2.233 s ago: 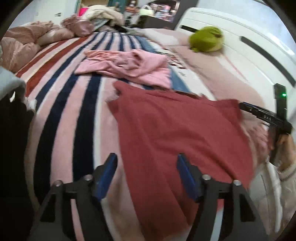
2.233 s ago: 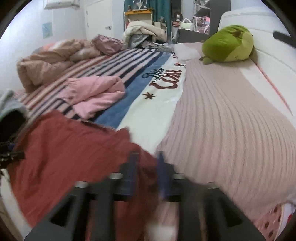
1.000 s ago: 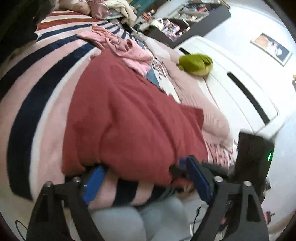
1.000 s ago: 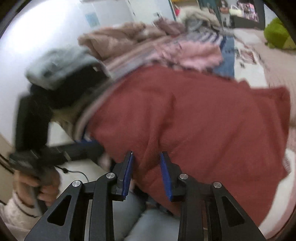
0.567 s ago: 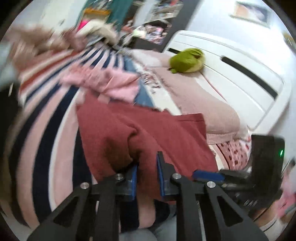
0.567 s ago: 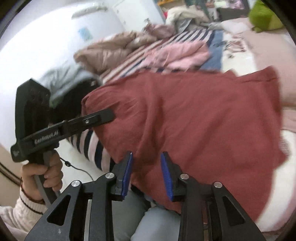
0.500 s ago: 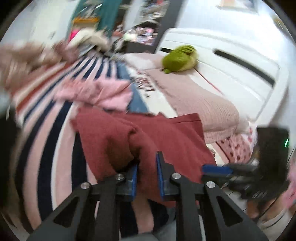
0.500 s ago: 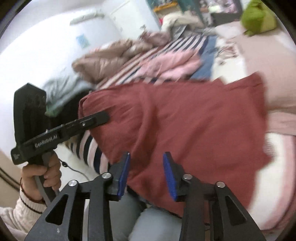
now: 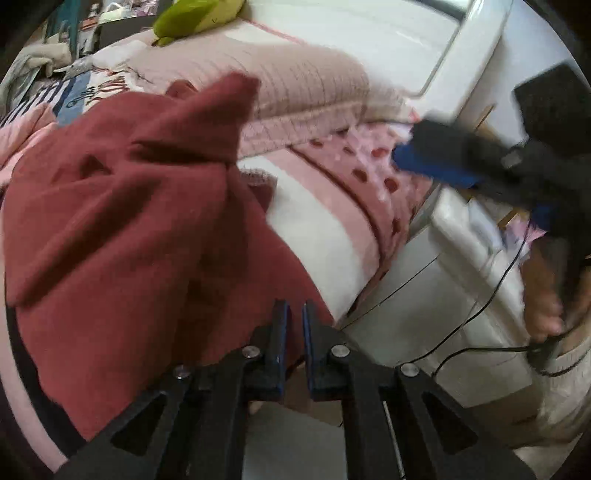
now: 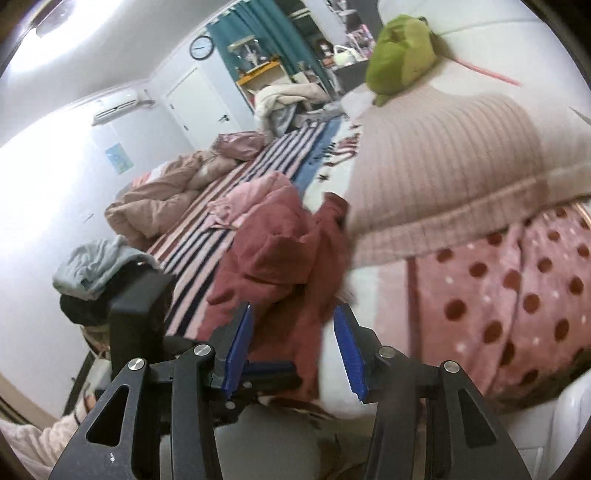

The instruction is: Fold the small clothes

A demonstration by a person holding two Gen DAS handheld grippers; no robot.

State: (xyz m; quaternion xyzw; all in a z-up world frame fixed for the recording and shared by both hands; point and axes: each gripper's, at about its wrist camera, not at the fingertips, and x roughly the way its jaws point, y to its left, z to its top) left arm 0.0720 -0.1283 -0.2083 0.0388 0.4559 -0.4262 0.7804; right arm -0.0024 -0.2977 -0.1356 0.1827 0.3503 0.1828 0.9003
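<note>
Left gripper (image 9: 293,332): jaws just closed, nearly together, pinching the red garment (image 9: 122,229) edge. Right gripper (image 10: 293,347): jaws just widened, partly open, gripping nothing; garment lies beyond them.

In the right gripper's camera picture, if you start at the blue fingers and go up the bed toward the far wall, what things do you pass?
Right gripper → red garment → pink garment → crumpled beige blanket → pile of clothes at the bed's far end → teal curtain.
</note>
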